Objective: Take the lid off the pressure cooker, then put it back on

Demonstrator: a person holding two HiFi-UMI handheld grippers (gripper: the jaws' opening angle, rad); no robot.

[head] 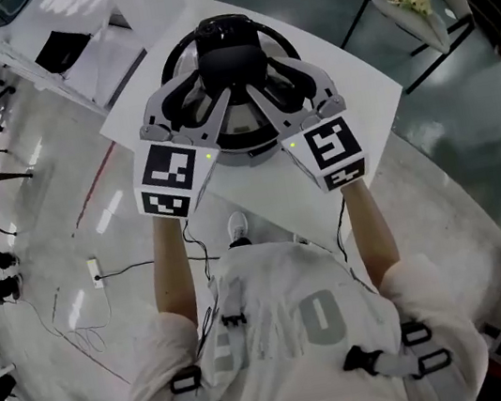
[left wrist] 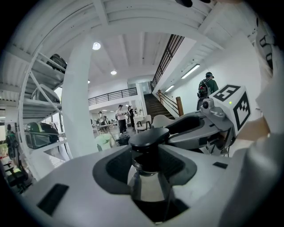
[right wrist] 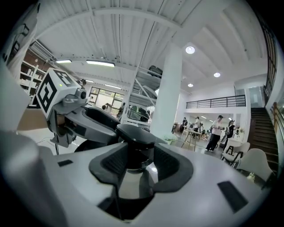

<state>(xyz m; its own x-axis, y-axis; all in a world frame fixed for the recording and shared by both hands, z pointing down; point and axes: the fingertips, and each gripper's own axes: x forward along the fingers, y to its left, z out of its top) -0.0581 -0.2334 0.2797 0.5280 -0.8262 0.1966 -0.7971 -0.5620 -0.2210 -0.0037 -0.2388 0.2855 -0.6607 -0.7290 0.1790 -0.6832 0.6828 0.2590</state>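
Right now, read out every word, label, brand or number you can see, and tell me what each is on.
Nothing here reads as clear text.
Large grey print on the person's pale T-shirt: letter shapes, too creased and foreshortened to read.
Black-and-white marker cubes on the left gripper and right gripper: square patterns only, no words.
Black-knobbed steel pressure cooker lid, clamped by both grippers: no label visible.

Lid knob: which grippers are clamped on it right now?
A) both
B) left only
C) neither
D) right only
A: the left gripper and the right gripper each show dark pads pressed against opposite sides of the black lid knob.
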